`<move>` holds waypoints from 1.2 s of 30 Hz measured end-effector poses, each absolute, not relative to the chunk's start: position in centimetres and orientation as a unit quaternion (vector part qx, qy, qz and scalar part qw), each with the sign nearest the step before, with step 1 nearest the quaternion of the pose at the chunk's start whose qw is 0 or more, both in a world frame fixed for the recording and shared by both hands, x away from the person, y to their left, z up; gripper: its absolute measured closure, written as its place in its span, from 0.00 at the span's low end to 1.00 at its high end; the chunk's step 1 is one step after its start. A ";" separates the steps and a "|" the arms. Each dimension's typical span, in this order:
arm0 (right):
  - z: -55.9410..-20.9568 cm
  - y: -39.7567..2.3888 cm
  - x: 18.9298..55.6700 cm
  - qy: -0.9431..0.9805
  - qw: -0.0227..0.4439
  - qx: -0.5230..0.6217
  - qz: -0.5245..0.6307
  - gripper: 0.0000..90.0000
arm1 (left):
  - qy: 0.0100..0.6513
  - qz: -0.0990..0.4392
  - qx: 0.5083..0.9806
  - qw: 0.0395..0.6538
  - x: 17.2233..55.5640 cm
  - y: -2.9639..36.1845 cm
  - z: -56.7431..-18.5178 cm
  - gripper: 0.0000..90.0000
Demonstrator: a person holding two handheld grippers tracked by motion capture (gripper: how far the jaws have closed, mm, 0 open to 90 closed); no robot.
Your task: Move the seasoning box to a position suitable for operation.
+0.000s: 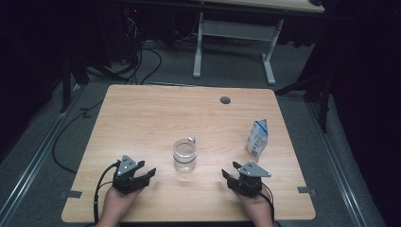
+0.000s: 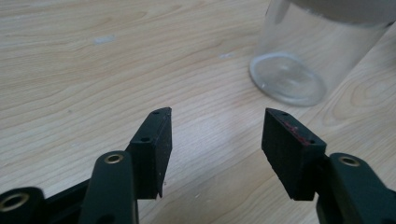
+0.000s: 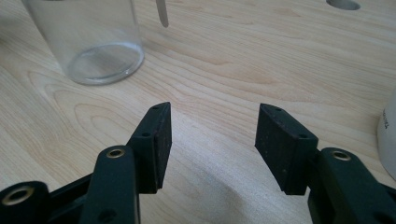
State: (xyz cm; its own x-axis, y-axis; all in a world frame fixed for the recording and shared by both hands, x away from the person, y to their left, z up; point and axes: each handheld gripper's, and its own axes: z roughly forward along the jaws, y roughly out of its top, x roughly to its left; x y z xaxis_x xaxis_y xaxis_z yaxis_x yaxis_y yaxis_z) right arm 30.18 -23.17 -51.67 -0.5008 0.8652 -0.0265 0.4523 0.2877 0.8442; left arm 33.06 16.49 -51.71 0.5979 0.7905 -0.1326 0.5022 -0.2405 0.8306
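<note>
A clear, empty glass jar [image 1: 184, 155] stands upright near the middle of the wooden table [image 1: 156, 113], with a small metal clasp [image 1: 191, 139] at its rim. My left gripper [image 1: 146, 168] rests to the jar's left, held in a hand, jaws open and empty. My right gripper [image 1: 229, 169] sits to the jar's right, also open and empty. In the left gripper view the jar [image 2: 299, 70] stands ahead and to the right of the open gripper [image 2: 217, 121]. In the right gripper view the jar [image 3: 93, 42] is ahead and to the left of the open gripper [image 3: 212, 116].
A small blue and white carton [image 1: 257, 138] stands upright at the right, beyond my right gripper; its edge [image 3: 388, 140] shows in the right gripper view. A round cable hole [image 1: 225, 100] is in the far table edge. A second desk [image 1: 236, 28] stands behind.
</note>
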 end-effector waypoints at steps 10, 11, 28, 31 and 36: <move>-52.0 -22.7 30.3 0.768 0.232 0.435 0.409 0.52 | 0.401 0.162 0.778 0.455 33.9 14.9 -50.9 0.57; -52.0 -22.6 30.3 0.769 0.229 0.434 0.410 0.52 | 0.396 0.165 0.780 0.455 34.2 14.6 -50.6 0.58; -51.9 -22.2 30.3 0.775 0.233 0.426 0.406 0.52 | 0.398 0.170 0.774 0.462 37.1 12.1 -49.0 0.68; -51.8 -22.2 30.3 0.773 0.233 0.429 0.406 0.51 | 0.399 0.167 0.770 0.469 37.7 11.8 -48.6 0.74; -51.8 -22.2 30.3 0.771 0.234 0.432 0.405 0.50 | 0.398 0.169 0.764 0.478 38.6 11.1 -48.3 0.91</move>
State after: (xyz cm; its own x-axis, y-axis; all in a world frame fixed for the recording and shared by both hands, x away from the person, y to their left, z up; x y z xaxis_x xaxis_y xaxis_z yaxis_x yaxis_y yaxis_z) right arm 30.29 -22.23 -51.79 -0.5168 0.8560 -0.0106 0.4763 0.2978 0.8273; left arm 38.61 11.12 -48.29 0.6267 0.7696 -0.1223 0.4464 -0.2259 0.8658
